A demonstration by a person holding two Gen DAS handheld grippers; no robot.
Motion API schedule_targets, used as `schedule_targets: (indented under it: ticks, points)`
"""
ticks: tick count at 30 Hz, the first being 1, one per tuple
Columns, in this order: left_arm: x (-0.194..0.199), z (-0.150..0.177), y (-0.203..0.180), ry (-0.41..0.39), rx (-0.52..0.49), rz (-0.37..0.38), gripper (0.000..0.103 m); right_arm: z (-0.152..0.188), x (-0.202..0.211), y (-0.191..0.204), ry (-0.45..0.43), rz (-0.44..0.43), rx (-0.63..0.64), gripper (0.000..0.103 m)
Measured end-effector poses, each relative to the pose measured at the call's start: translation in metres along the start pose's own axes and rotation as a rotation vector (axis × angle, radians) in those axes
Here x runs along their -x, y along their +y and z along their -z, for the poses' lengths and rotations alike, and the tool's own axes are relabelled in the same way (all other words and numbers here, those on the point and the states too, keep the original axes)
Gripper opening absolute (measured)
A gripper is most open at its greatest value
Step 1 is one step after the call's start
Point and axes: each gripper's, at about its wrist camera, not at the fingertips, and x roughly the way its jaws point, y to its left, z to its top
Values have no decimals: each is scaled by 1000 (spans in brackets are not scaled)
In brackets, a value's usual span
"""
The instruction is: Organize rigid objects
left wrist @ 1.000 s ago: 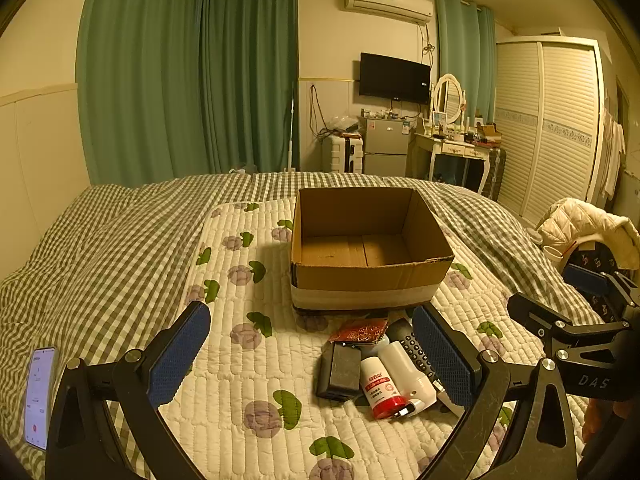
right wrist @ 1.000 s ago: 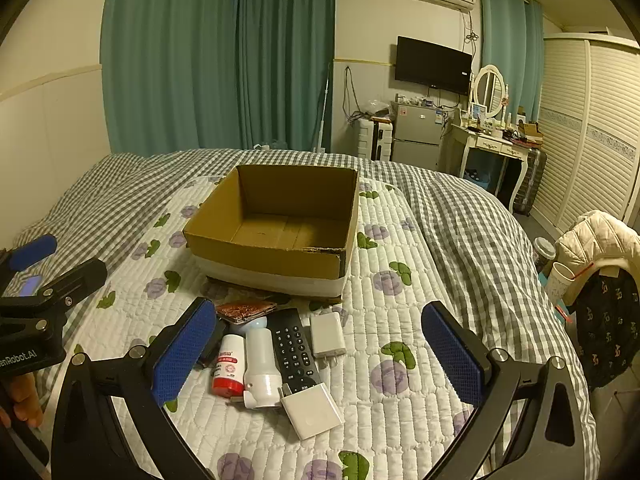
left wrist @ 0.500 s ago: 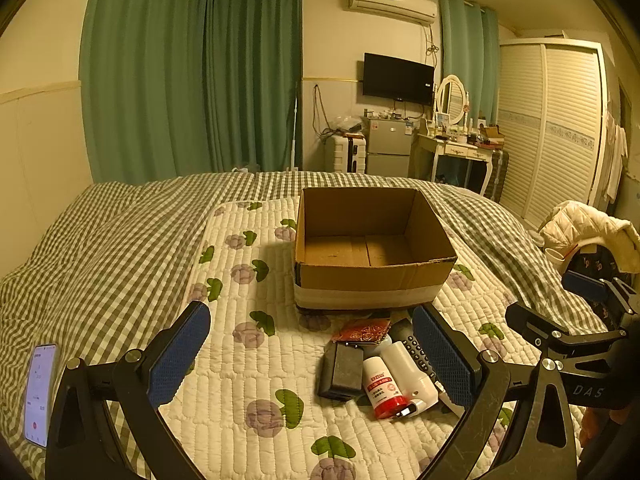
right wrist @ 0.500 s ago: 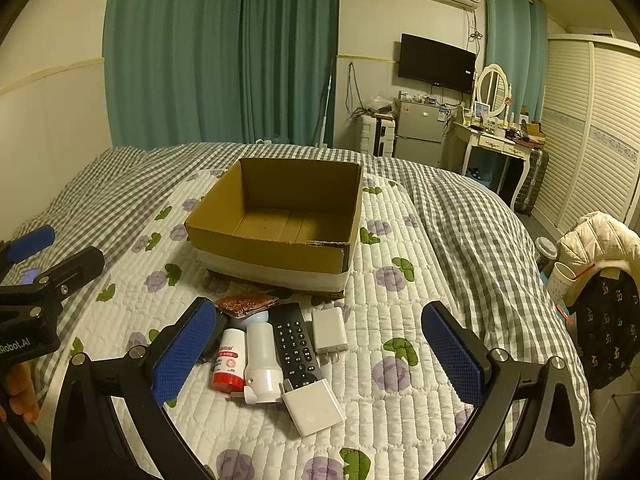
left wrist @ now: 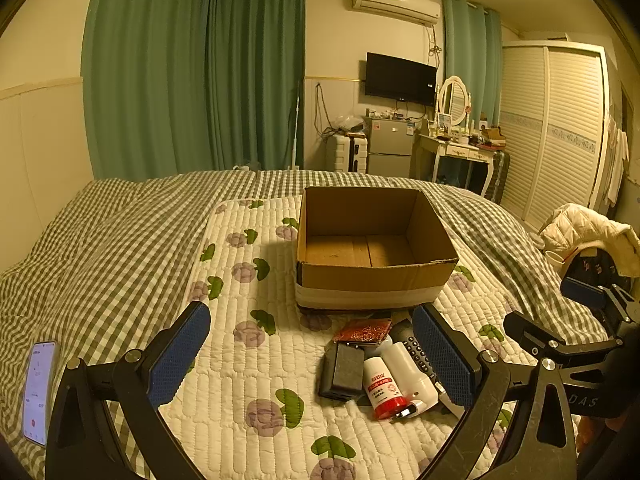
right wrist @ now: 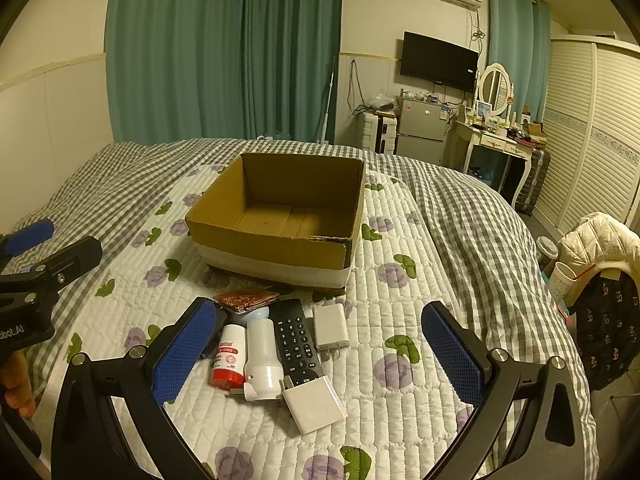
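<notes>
An empty cardboard box (left wrist: 376,248) (right wrist: 280,216) sits on the quilted bed. In front of it lies a pile: a red patterned packet (left wrist: 363,331) (right wrist: 246,300), a black box (left wrist: 340,368), a red-capped white bottle (left wrist: 383,388) (right wrist: 229,356), a white bottle (left wrist: 412,372) (right wrist: 262,352), a black remote (right wrist: 296,340), a white charger (right wrist: 330,326) and a white square box (right wrist: 314,404). My left gripper (left wrist: 312,356) is open and empty, above the bed just left of the pile. My right gripper (right wrist: 320,352) is open and empty over the pile.
A phone (left wrist: 38,392) lies on the checked blanket at the left. A chair with a white jacket (right wrist: 600,240) stands beside the bed on the right. A dresser (right wrist: 500,140), fridge and wardrobe line the far wall.
Both grippers have moved slightly forward toward the pile and box. Both stay open; nothing on the bed has moved.
</notes>
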Motion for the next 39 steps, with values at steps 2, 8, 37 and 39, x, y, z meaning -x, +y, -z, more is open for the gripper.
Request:
schedule_targets:
  ticks: [2, 8, 37, 39]
  points:
    - [0, 0, 0, -1, 0, -1, 103, 0, 0, 0, -1, -1, -1, 103]
    - [0, 0, 0, 0, 0, -1, 103, 0, 0, 0, 0, 1, -1, 103]
    - [-1, 2, 11, -11, 16, -14, 103, 0, 2, 3, -14, -27, -1, 103]
    - [-5, 4, 13, 1, 22, -17, 103, 0, 1, 4, -8, -24, 7, 103]
